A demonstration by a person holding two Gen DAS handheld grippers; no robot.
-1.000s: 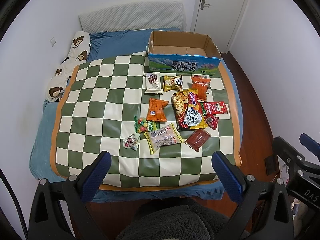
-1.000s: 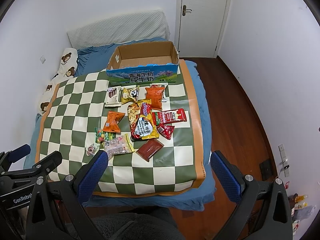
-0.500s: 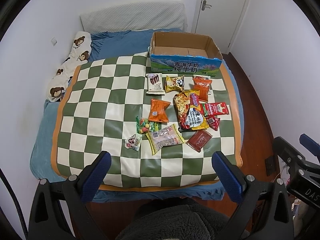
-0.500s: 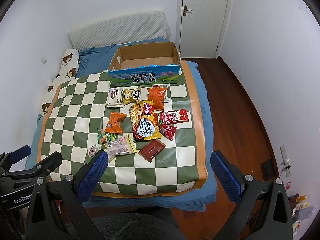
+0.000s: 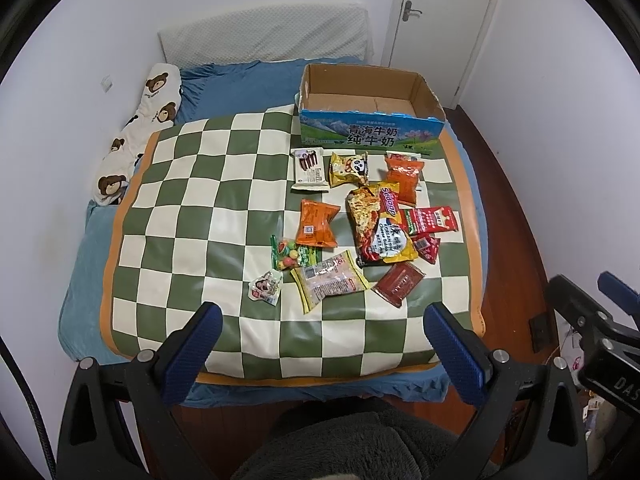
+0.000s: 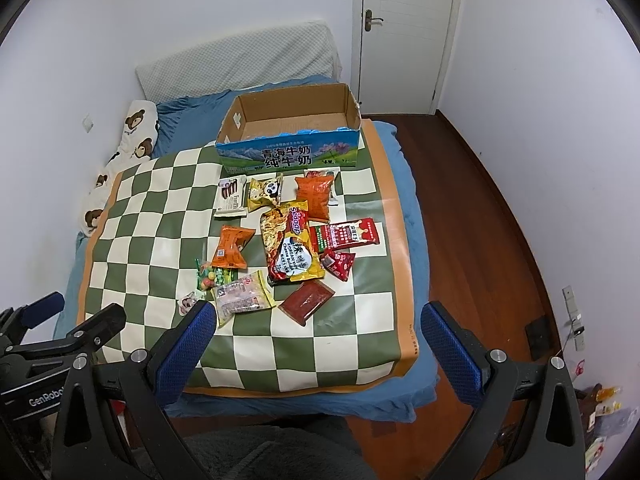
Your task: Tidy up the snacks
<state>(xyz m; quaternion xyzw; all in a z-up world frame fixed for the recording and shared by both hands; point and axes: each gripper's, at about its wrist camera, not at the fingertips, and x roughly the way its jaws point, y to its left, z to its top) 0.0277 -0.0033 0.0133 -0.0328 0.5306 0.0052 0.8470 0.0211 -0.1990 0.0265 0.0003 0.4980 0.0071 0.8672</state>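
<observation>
The open brown cardboard box (image 5: pixel 370 120) with a blue-green printed front reading "青海牛奶 纯牛奶" holds nothing visible. Just before it on the green-and-cream checkered mat (image 5: pixel 224 216) lie the snack packets, among them a yellow-red "Sedaap" noodle pack (image 5: pixel 380 224) and a white "Franzzi" biscuit pack (image 5: pixel 309 170). Left gripper (image 5: pixel 320 344) and right gripper (image 6: pixel 318 342) hover nearer than the mat's front edge, jaws wide and holding nothing.

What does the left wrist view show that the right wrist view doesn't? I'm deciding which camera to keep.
Only the left wrist view shows the right gripper, at its right edge. Only the right wrist view shows the left gripper, a wall socket and floor clutter. Both share the empty milk carton box, the snack packets such as the noodle packet, the checkered mat and the door.
</observation>
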